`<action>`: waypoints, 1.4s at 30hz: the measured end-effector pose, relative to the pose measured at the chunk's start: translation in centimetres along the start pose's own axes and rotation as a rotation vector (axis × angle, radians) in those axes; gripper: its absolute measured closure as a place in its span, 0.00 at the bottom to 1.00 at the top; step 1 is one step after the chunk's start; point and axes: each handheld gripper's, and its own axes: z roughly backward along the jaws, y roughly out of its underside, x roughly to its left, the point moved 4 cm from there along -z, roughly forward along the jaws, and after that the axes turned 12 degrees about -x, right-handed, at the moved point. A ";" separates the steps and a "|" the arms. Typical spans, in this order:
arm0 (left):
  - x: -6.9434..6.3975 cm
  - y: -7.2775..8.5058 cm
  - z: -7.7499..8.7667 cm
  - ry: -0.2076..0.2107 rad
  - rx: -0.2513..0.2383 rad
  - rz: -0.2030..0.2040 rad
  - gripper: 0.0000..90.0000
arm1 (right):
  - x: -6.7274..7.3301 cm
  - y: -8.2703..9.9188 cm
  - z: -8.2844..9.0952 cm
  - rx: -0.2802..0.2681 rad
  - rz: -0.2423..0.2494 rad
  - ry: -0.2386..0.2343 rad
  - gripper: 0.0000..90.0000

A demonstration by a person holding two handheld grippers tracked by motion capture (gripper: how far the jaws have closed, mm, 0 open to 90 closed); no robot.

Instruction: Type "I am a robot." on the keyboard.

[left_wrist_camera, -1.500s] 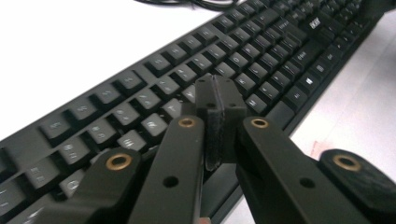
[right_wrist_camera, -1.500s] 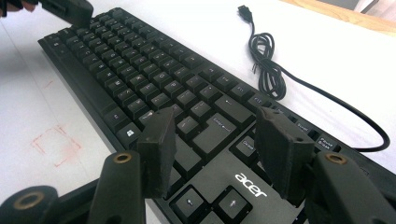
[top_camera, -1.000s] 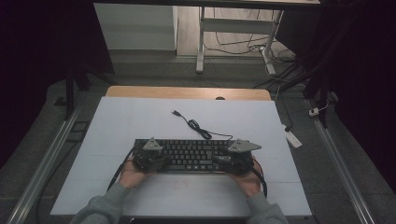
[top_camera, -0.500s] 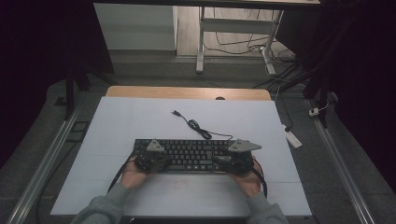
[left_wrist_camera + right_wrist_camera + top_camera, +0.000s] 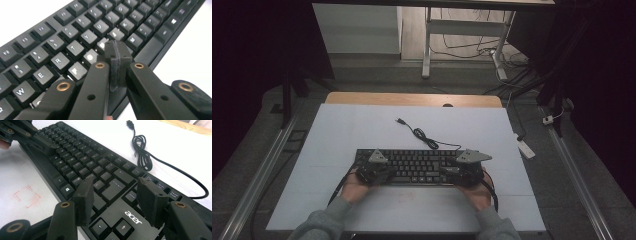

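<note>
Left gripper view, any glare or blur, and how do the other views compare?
Left gripper view: key legends on the black plastic keyboard glare white, far keys soften. Right gripper view: the white table sheet looks washed out. High view: room dark around the lit sheet.

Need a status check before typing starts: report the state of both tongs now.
Left tongs: shut, holding nothing, tips over the keyboard keys.
Right tongs: open, empty, above the keyboard's right end.

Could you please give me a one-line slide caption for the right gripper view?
Right claw hovers open over the Acer keyboard, whose cable coils across the white table.
</note>
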 end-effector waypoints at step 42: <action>2.6 -0.5 4.0 -0.042 -0.056 0.108 0.23 | 0.2 0.0 -0.1 0.000 0.001 -0.006 0.53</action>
